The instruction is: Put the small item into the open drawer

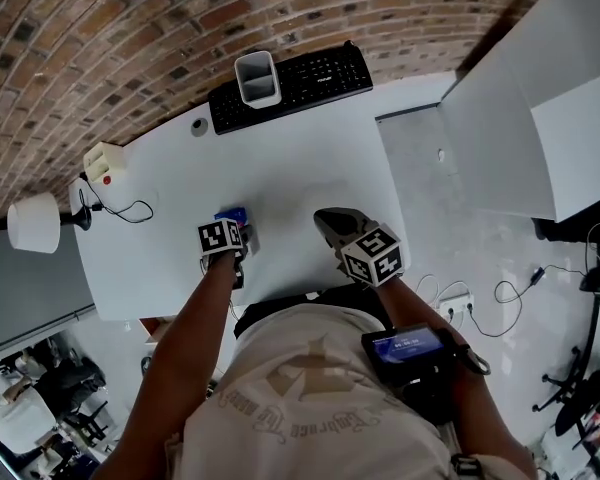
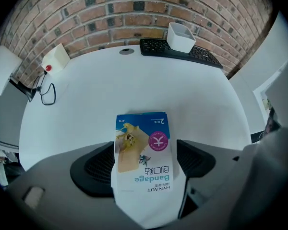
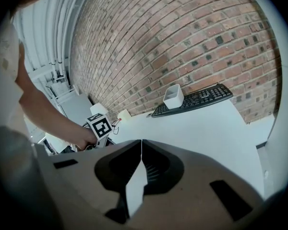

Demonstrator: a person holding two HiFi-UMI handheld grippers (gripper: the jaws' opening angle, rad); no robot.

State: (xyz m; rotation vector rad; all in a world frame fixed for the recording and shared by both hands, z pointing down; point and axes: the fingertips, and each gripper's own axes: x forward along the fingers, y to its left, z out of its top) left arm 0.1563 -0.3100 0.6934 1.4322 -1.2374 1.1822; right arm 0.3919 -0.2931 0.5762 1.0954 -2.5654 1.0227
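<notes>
Straddles the bandage packet [image 2: 141, 128] with left gripper [image 2: 145, 148] jaws spread wide, no squeeze evident. Lies flat on the surface [image 2: 134, 80], well nearer than the keyboard [image 2: 156, 47]. Presses right gripper [image 3: 141, 143] jaws together on nothing. Could skid or crumple the thin packet if closed off-centre.

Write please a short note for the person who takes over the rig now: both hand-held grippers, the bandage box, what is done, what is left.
Left hand-held gripper: jaws wide apart. The bandage box lies between them on the white table; the pads seem not to press on it.
Right hand-held gripper: jaws shut, empty, over the table's near part.
Done: nothing yet; the box is not in a drawer.
Left: grip the box and carry it to the open drawer, which no view shows.
</notes>
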